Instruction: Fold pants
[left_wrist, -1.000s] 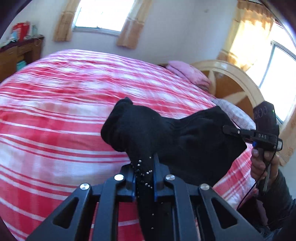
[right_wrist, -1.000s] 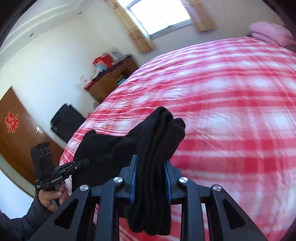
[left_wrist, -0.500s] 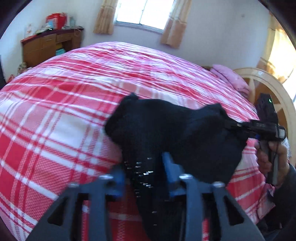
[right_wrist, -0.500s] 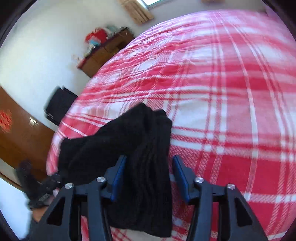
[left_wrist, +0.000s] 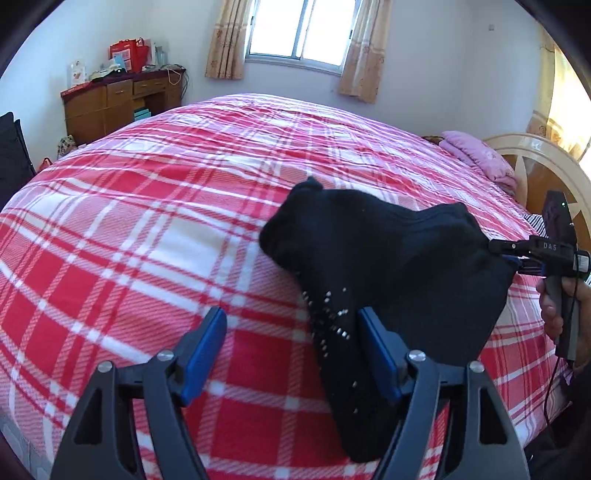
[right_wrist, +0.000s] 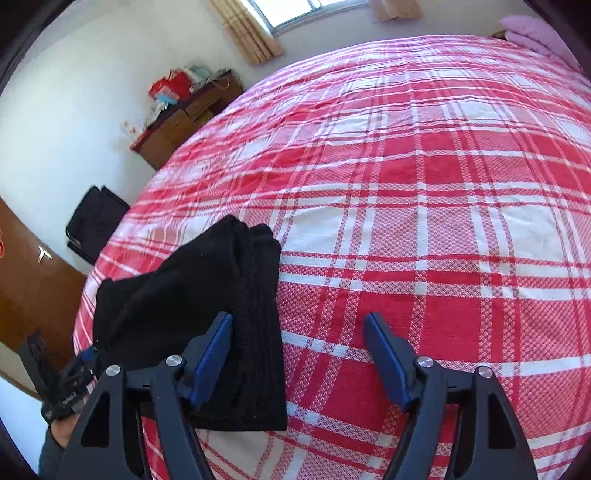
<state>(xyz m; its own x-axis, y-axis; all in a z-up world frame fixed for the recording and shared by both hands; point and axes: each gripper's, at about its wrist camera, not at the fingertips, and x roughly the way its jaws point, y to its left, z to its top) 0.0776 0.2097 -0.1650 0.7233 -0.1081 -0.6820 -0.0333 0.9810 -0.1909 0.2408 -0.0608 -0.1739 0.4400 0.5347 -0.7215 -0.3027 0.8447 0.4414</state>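
Note:
The black pants (left_wrist: 388, 266) lie folded in a bundle on the red and white plaid bed (left_wrist: 147, 229). My left gripper (left_wrist: 291, 343) is open, with one end of the bundle lying between its blue pads and against the right one. My right gripper (right_wrist: 299, 354) is open too; the other end of the pants (right_wrist: 207, 295) lies against its left pad. In the left wrist view the right gripper (left_wrist: 524, 254) shows at the bundle's far right edge. In the right wrist view the left gripper (right_wrist: 74, 380) shows at the bundle's lower left.
A pink pillow (left_wrist: 476, 155) and a wooden headboard (left_wrist: 546, 173) are at the right end of the bed. A wooden desk (left_wrist: 118, 103) with red bags stands by the far wall under a window (left_wrist: 299, 29). A black bag (right_wrist: 96, 221) sits by the left wall.
Both grippers have opened and let go of the pants. The bundle has come down from the air onto the bed.

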